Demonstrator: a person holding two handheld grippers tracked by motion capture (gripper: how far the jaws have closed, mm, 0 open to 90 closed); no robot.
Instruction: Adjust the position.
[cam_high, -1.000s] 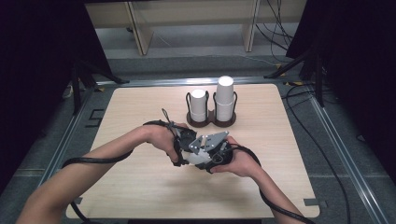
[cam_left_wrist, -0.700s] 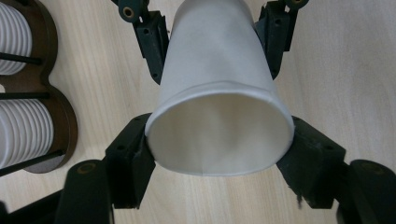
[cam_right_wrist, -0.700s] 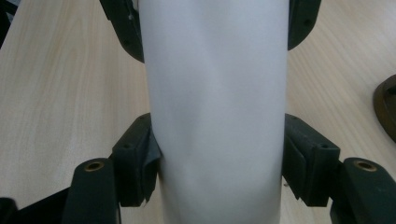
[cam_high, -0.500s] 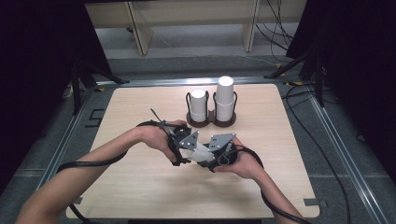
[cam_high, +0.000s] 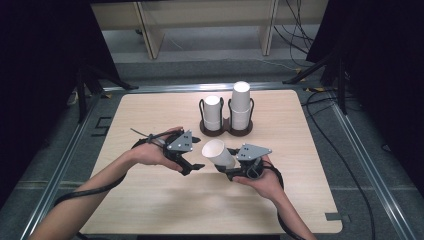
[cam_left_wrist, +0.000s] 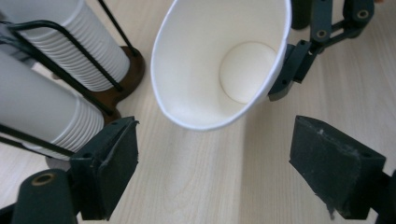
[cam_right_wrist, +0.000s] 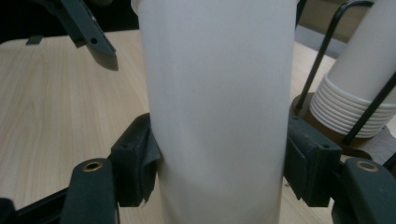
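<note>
A single white paper cup (cam_high: 217, 152) lies tilted over the table's middle, its mouth toward my left gripper (cam_high: 196, 168). My right gripper (cam_high: 227, 164) is shut on it; in the right gripper view both pads (cam_right_wrist: 140, 163) press the cup's wall (cam_right_wrist: 219, 93). The left gripper (cam_left_wrist: 210, 154) is open, its jaws have just been opening, and nothing is between them. It faces the cup's open mouth (cam_left_wrist: 210, 70) from a short way off, without touching it.
A dark two-slot wire holder (cam_high: 226, 131) stands at the table's back middle with a short cup stack (cam_high: 212, 112) and a taller one (cam_high: 240, 105). It is just beyond the held cup. Light wood table (cam_high: 150, 210); cables trail from both grippers.
The two grippers were together at the cup. The left one has let go and drawn back to the left; the right one has shifted slightly right and nearer, still holding the cup.
</note>
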